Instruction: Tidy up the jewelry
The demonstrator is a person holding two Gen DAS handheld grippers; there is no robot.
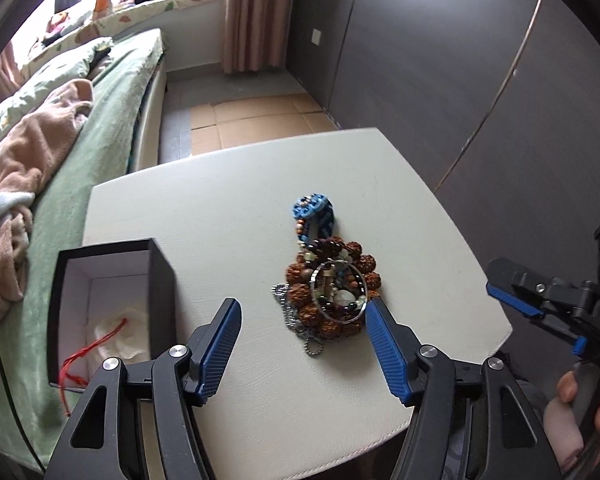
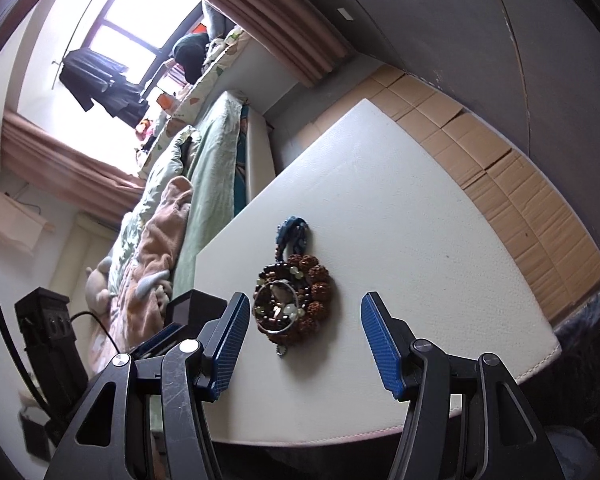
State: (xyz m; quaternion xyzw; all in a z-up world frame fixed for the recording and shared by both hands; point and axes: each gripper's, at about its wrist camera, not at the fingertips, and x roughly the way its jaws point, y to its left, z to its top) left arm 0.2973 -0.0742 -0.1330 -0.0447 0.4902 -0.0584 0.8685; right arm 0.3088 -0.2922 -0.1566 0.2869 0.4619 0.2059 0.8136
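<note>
Tangled jewelry pile, this could get messy fast

Both the left hand-held gripper (image 1: 302,320) and right hand-held gripper (image 2: 302,316) are wide open, holding nothing. The jewelry pile (image 1: 330,292) sits mid-desk (image 1: 220,208), just right of the open black box (image 1: 108,308). Bracelets, silver bangle (image 1: 338,290) and ball chain (image 1: 310,342) overlap, so I reckon grabbing one drags the rest, maybe off the desk edge.

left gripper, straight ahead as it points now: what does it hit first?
Most likely the jewelry pile. The left gripper is open, its right fingertip already beside the pile's near edge, with only bare table between. The black box sits off to the left, out of line. Height above the table is unclear.
</note>
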